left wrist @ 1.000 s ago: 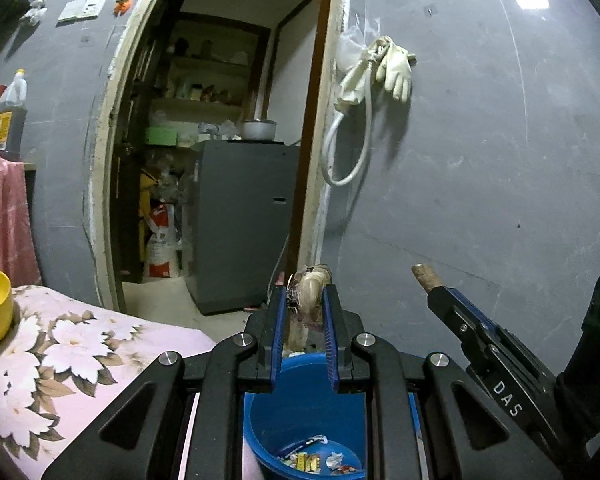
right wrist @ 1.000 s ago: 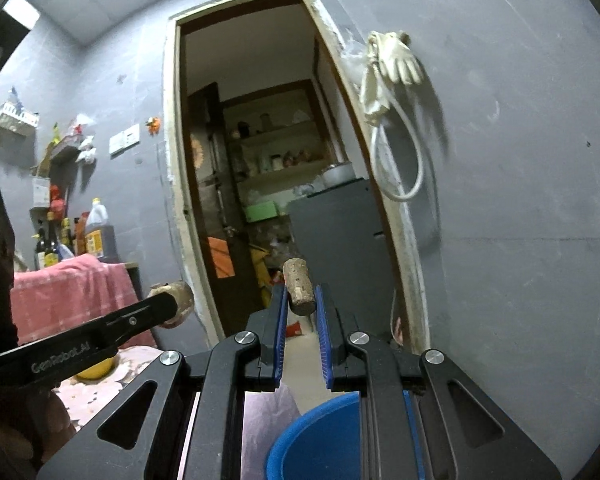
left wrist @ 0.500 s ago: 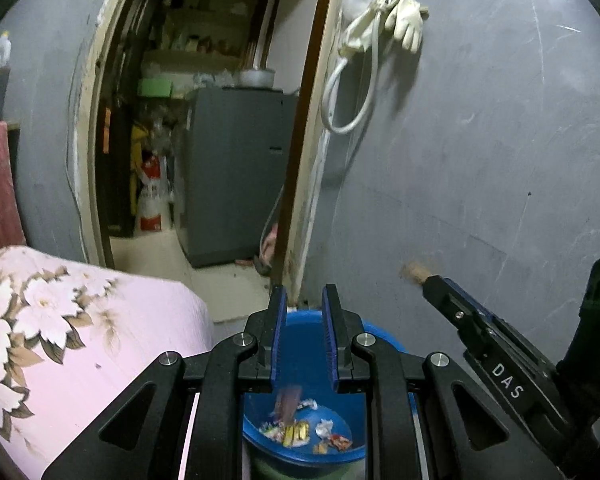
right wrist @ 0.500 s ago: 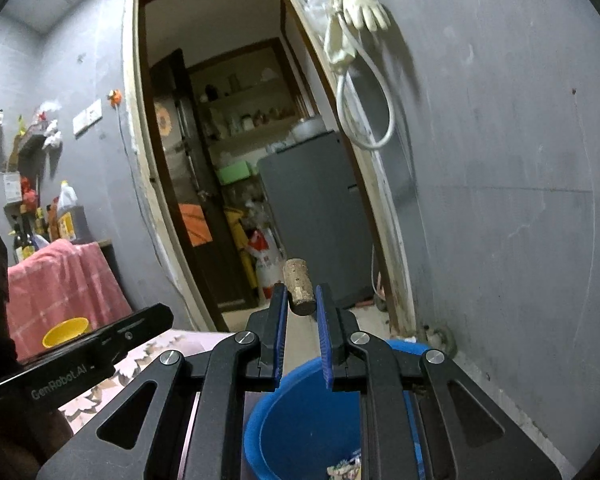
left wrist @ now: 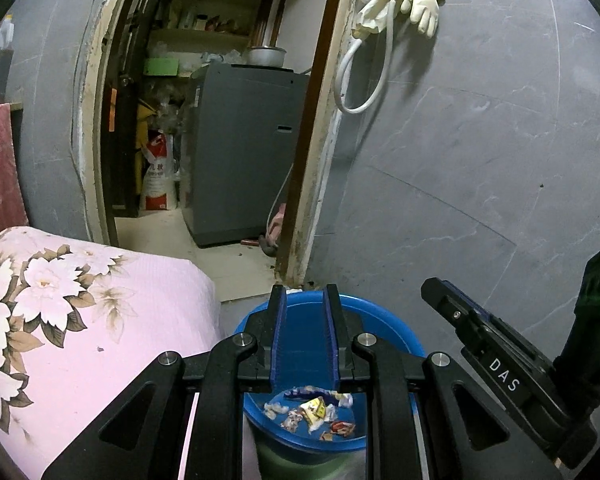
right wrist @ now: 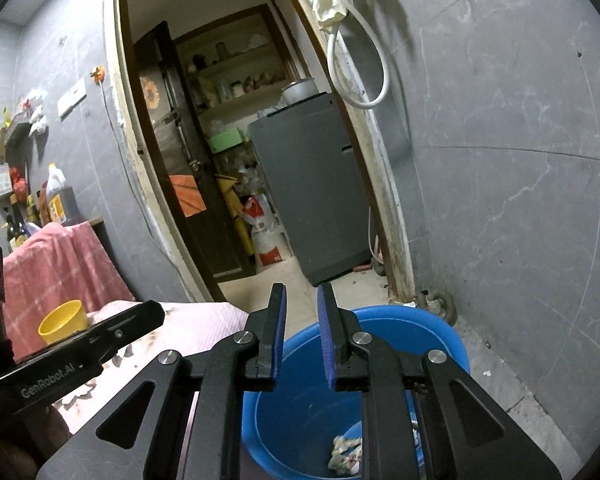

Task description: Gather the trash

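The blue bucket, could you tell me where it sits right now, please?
The blue bucket stands on the floor directly below both open grippers, between the floral pink cloth on the left and the grey wall on the right, near the doorway's foot.

Bucket (left wrist: 380, 316) btm hidden behind left hand-held gripper (left wrist: 303, 304); wrappers (left wrist: 312, 412) illegible.

Glossy blue plastic bucket (left wrist: 388, 330), crinkled shiny wrappers (left wrist: 314, 412), matt floral cloth (left wrist: 100, 320), smooth grey wall (left wrist: 460, 160)
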